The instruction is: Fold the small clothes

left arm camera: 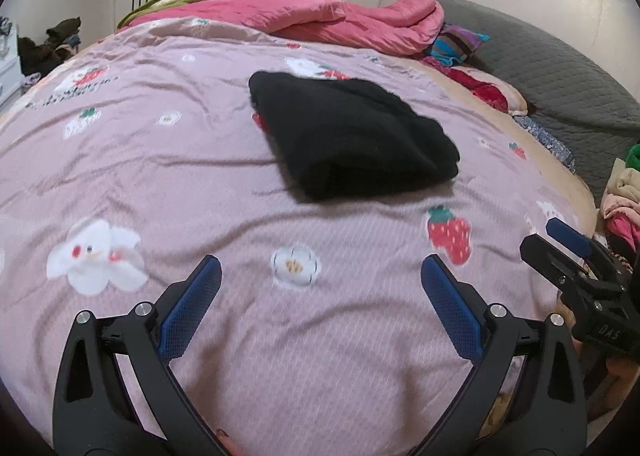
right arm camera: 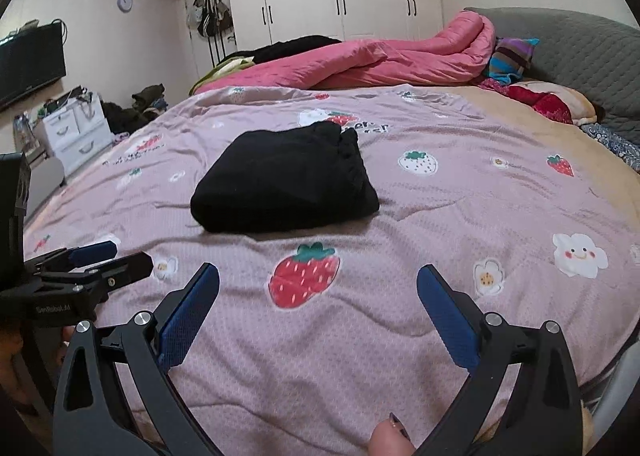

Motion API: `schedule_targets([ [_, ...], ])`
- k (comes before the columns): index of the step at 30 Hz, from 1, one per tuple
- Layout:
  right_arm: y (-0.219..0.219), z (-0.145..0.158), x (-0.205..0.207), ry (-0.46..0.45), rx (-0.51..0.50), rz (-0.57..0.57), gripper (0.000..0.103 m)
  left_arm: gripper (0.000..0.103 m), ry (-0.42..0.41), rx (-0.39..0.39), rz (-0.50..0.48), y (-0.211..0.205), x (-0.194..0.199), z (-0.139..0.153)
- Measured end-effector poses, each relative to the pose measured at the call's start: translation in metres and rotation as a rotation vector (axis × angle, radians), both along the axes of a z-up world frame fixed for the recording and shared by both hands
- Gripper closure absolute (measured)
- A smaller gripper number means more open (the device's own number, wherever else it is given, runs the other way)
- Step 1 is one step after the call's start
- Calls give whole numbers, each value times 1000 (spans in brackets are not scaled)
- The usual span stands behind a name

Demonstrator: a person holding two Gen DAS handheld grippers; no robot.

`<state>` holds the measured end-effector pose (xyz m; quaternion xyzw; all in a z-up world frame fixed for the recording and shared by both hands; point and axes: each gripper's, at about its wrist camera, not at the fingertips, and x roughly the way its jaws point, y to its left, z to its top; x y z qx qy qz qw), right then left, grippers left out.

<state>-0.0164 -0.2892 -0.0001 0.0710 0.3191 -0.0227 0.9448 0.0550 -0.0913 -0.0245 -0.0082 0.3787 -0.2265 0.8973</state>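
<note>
A folded black soft cloth bundle [left arm camera: 352, 136] lies flat on the pink bed cover with strawberry and flower prints [left arm camera: 160, 176], near the middle of the bed. The left gripper with black arms and blue pads [left arm camera: 321, 270] has its jaws wide apart, with nothing between them; the black bundle is at its 12 o'clock, well apart. The right gripper with the same blue pads [right arm camera: 318, 276] is also wide apart and holds nothing; the bundle [right arm camera: 284, 184] sits at its 11 o'clock. A rumpled bright pink quilt [right arm camera: 380, 60] lies at 12 o'clock, behind the bundle.
</note>
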Motion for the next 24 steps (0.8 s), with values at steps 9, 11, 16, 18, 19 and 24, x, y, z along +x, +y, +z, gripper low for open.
schedule_targets([
  [9,2,-11,-2,31,-18,-35,4,9,-7,14,15,5,-6,-9],
  [11,3,-13,-1,39,-24,-34,4,9,-12,20,22,5,-7,-9],
  [16,5,-14,0,47,-31,-30,4,9,-16,37,33,6,-6,-8],
  [18,5,-15,0,49,-33,-30,4,9,-21,43,44,7,-7,-7],
  [19,5,-15,0,50,-32,-31,4,9,-23,48,46,7,-6,-7],
  [24,4,-17,0,57,-24,-36,4,9,-29,59,54,7,-7,-6],
])
